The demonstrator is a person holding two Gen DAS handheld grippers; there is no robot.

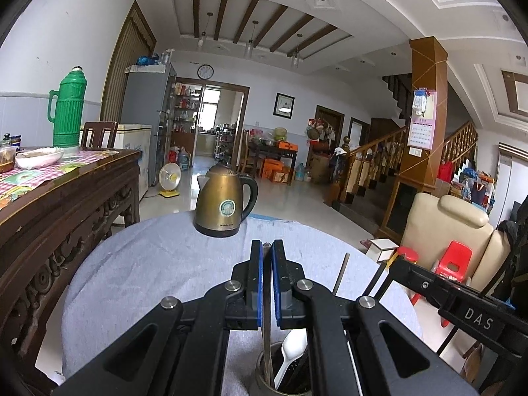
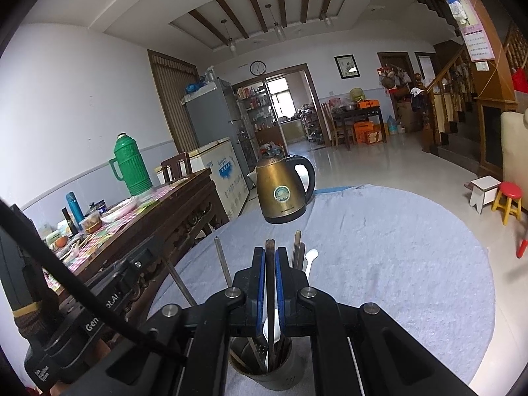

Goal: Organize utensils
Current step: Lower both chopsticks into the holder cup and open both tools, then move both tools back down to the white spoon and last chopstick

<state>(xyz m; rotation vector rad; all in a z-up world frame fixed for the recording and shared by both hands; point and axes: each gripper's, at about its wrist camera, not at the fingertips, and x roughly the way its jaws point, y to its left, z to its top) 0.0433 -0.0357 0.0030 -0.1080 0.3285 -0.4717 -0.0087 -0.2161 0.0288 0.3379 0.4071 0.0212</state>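
My left gripper [image 1: 267,247] is shut on a thin metal chopstick [image 1: 266,330] that runs down into a dark utensil cup [image 1: 264,381] just below. A white plastic spoon [image 1: 292,353] stands in that cup. My right gripper [image 2: 270,252] is shut on a dark chopstick [image 2: 270,297] that reaches down into the same cup [image 2: 280,379]. Around it stand more chopsticks [image 2: 222,264] and the white spoon [image 2: 311,259]. The right gripper's body shows at the right of the left wrist view [image 1: 462,307].
The cup stands on a round table with a grey cloth [image 2: 396,264]. A brass electric kettle [image 1: 224,204] sits at its far edge. A carved wooden table [image 1: 66,198] with a green thermos [image 1: 67,112] stands to the left. Red stools [image 2: 510,199] are on the right.
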